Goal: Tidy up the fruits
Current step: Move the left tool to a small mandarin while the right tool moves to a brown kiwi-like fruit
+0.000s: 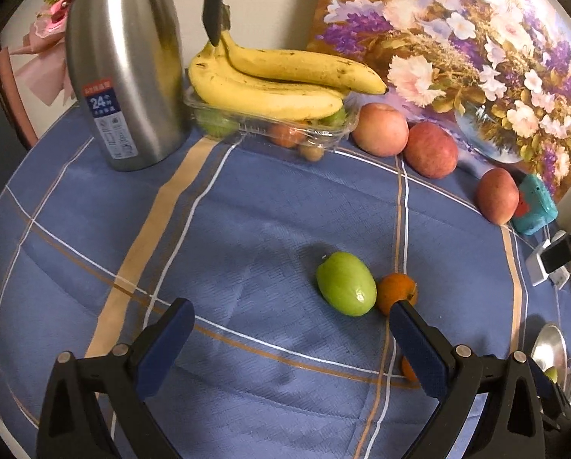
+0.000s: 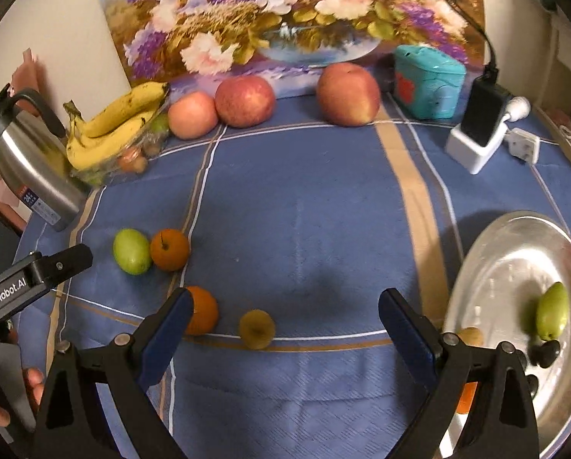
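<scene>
A green fruit (image 1: pixel 346 283) and a small orange (image 1: pixel 396 292) lie touching on the blue checked cloth. My left gripper (image 1: pixel 289 311) stands open just short of them, its right finger overlapping the orange. My right gripper (image 2: pixel 285 300) is open too, low over the cloth. A small yellow-brown fruit (image 2: pixel 257 329) lies between its fingers, and another orange (image 2: pixel 203 315) sits by the left finger. The silver plate (image 2: pixel 507 252) at the right holds a green fruit (image 2: pixel 552 310), dark small fruits (image 2: pixel 545 352) and a small yellowish fruit (image 2: pixel 471 336).
Bananas (image 1: pixel 278 76) rest on a clear tray (image 1: pixel 323 137) of small fruits beside a steel thermos (image 1: pixel 127 72). Three apples (image 2: pixel 244 101) line the back by a flower painting (image 2: pixel 285 11). A teal box (image 2: pixel 429 82) and a phone on a charger (image 2: pixel 480 126) stand at the back right.
</scene>
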Available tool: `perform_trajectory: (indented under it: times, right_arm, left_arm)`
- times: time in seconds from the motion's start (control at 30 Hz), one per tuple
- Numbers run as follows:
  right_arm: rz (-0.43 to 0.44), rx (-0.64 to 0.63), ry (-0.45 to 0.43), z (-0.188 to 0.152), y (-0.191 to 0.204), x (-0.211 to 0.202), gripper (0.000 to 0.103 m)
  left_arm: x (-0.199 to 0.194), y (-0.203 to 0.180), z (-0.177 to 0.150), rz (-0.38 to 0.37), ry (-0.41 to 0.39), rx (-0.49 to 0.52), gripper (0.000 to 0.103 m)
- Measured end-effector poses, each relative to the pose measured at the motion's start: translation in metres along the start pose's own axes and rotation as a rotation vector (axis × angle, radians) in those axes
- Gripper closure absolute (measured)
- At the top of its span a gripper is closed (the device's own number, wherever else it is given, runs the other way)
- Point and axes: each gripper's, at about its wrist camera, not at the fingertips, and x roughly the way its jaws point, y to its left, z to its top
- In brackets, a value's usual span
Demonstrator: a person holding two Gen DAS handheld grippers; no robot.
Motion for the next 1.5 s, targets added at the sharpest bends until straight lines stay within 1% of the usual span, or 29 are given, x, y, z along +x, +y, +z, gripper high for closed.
perform_trajectory:
  times: [0.13,0.23,0.33,0.37,0.43,0.53,0.57,0.6,0.63,0.7,0.77,0.8,0.9,1.03,1.1,1.23,1.3,1.33,1.4,1.5]
  right_arm:
    - [0.019,-0.004,0.029,0.002,0.004,0.009,0.005]
    - [0.021,-0.017,0.044,0.002,0.007,0.014,0.006]
    - [0.038,-0.002,0.056,0.001,0.005,0.015,0.007]
    - [0.041,0.002,0.059,0.001,0.004,0.015,0.008]
    - [0.041,0.001,0.061,0.001,0.005,0.015,0.016]
    - [0.051,0.007,0.069,-0.001,0.003,0.015,0.021]
    - [0.057,0.01,0.071,-0.001,0.003,0.015,0.024]
    - [0.066,0.012,0.077,-0.002,0.003,0.015,0.03]
    - [0.072,0.012,0.081,-0.003,0.004,0.016,0.034]
    - [0.087,0.009,0.091,-0.004,0.005,0.017,0.035]
    - [0.096,-0.001,0.101,-0.006,0.007,0.018,0.039]
    - [0.1,-0.006,0.104,-0.007,0.009,0.019,0.041]
    - [0.099,-0.018,0.112,-0.01,0.011,0.021,0.041]
    - [0.095,-0.026,0.133,-0.014,0.012,0.026,0.042]
    - [0.098,-0.021,0.133,-0.015,0.012,0.027,0.042]
    - [0.103,-0.02,0.136,-0.015,0.01,0.027,0.048]
    - [0.105,-0.016,0.137,-0.015,0.01,0.027,0.049]
    - [0.105,-0.015,0.137,-0.015,0.009,0.026,0.05]
    - [0.104,-0.018,0.14,-0.015,0.009,0.026,0.053]
    - [0.101,-0.018,0.145,-0.015,0.006,0.025,0.054]
  left_arm:
    - [0.007,-0.002,0.001,-0.004,0.003,-0.001,0.0]
    - [0.012,-0.002,0.001,-0.035,0.024,-0.015,0.0]
    - [0.012,-0.007,-0.001,-0.014,0.032,-0.006,0.0]
    - [0.012,-0.008,-0.001,-0.017,0.032,-0.006,0.0]
    - [0.011,-0.008,-0.002,-0.046,0.033,-0.031,0.0]
    - [0.01,-0.008,-0.004,-0.097,0.036,-0.065,0.0]
    - [0.011,-0.01,-0.004,-0.111,0.043,-0.071,0.001]
    - [0.011,-0.011,-0.005,-0.12,0.051,-0.074,0.002]
    - [0.012,-0.013,-0.006,-0.14,0.061,-0.077,0.003]
    - [0.013,-0.02,-0.009,-0.172,0.078,-0.064,0.012]
    - [0.015,-0.029,-0.011,-0.183,0.09,-0.039,0.015]
    - [0.016,-0.035,-0.014,-0.191,0.098,-0.024,0.016]
    - [0.022,-0.05,-0.021,-0.221,0.129,0.012,0.021]
    - [0.03,-0.064,-0.027,-0.238,0.166,0.047,0.022]
    - [0.033,-0.069,-0.03,-0.245,0.179,0.056,0.027]
    - [0.039,-0.074,-0.032,-0.266,0.204,0.057,0.033]
    - [0.041,-0.076,-0.032,-0.284,0.216,0.053,0.039]
    - [0.042,-0.077,-0.033,-0.294,0.222,0.053,0.041]
    - [0.042,-0.079,-0.034,-0.31,0.228,0.052,0.048]
    - [0.043,-0.08,-0.035,-0.33,0.239,0.046,0.05]
